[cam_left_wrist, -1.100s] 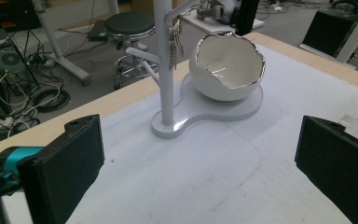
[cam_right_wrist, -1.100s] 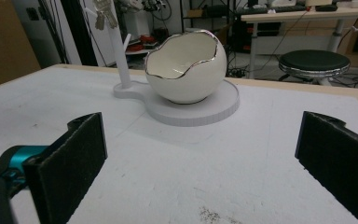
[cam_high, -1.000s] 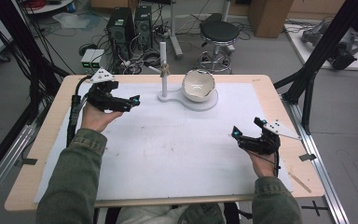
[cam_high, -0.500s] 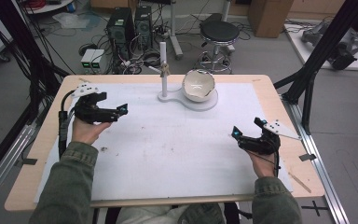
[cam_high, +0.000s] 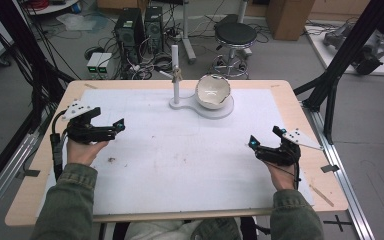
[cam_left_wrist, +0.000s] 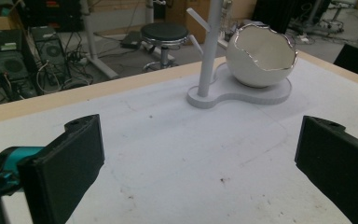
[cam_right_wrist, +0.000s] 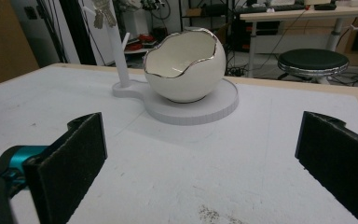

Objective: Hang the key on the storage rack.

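Observation:
A white egg-shaped bowl (cam_high: 212,91) with a jagged silver rim sits on a white base (cam_high: 200,107) at the table's far middle. A thin white post (cam_high: 175,75) with pegs rises from the same base, and a small metallic item (cam_right_wrist: 101,16) hangs from one peg. My left gripper (cam_high: 117,127) is at the left of the table, open and holding nothing, aimed at the stand. In the left gripper view its jaws (cam_left_wrist: 200,158) stand wide apart, with the bowl (cam_left_wrist: 261,56) far ahead. My right gripper (cam_high: 254,146) rests open at the right; its own view (cam_right_wrist: 200,158) shows the bowl (cam_right_wrist: 185,67) ahead.
A white mat (cam_high: 180,150) covers the wooden table (cam_high: 45,165), with a small dark smudge (cam_high: 112,160) near the left hand. Beyond the far edge stand a stool (cam_high: 235,35), computer towers (cam_high: 140,25) and cables. Black frame struts (cam_high: 340,65) rise at the right.
My left gripper has drawn back from near the stand, leftward and toward the person. The right gripper has stayed put.

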Demonstrator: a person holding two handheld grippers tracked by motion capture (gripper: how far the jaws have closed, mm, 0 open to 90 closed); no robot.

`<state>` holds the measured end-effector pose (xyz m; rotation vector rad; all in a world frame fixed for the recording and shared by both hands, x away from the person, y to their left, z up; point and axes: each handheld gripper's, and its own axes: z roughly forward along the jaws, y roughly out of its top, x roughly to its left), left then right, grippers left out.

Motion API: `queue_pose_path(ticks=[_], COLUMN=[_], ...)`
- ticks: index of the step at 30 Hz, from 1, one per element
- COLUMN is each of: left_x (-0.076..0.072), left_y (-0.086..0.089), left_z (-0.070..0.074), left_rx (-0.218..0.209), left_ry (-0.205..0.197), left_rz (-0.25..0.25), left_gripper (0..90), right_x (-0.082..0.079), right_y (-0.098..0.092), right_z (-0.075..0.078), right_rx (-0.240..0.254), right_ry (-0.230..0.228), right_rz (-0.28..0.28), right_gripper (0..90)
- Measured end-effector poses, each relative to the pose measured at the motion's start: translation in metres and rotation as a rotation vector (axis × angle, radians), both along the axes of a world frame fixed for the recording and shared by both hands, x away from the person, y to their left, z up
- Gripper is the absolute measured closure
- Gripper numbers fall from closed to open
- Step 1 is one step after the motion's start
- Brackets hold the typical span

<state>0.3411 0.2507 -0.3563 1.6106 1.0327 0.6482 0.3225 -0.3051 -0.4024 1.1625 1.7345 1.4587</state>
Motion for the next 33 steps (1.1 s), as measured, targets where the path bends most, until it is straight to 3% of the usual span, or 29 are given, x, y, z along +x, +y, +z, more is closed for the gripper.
queue_pose_path(ticks=[12, 26, 33], left_x=[-0.024, -0.050, -0.056], left_y=[0.025, 0.050, 0.063], left_z=[-0.020, -0.052, -0.051], left_rx=[-0.026, -0.054, -0.103], left_ry=[-0.053, -0.076, -0.092], left_rz=[0.105, 0.153, 0.186], left_gripper=[1.7, 1.6, 1.7], right_x=[0.001, 0.000, 0.000], right_y=[0.000, 0.000, 0.001], right_z=[0.000, 0.000, -0.001], right_rx=[-0.004, -0.005, -0.014], right_ry=[-0.004, -0.003, -0.001], right_rz=[-0.003, 0.001, 0.008], right_gripper=[0.9, 0.9, 0.9])
